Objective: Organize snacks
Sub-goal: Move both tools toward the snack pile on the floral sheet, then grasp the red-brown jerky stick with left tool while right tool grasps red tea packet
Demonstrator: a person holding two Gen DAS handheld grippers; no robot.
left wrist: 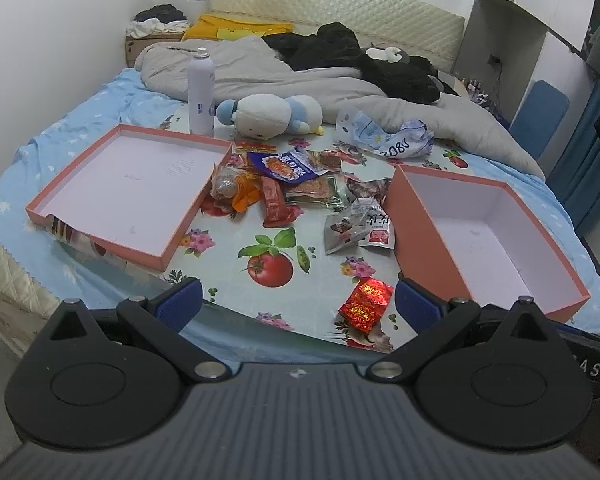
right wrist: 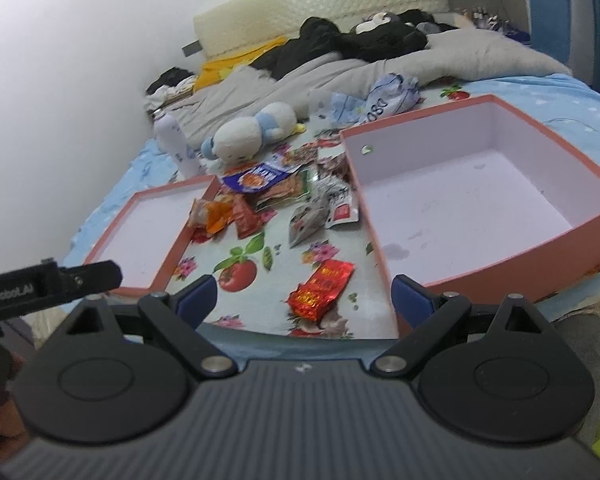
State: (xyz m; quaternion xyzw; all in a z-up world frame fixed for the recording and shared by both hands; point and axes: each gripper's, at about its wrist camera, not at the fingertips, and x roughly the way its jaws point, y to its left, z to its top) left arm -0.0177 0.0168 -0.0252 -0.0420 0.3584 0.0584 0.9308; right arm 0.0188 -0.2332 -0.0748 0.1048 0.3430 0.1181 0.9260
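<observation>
On a bed spread with a fruit-print cloth, the left gripper hovers with jaws wide apart and nothing between them. A shallow pink lid lies at left, a deeper pink box at right, both empty. Between them sits a heap of snacks, with a red packet apart near the gripper. Behind stand a white bottle and a plush toy.

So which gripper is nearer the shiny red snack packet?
Right, narrowly. The red packet lies centred just ahead of the open right gripper; for the left gripper it sits beside its right finger.
</observation>
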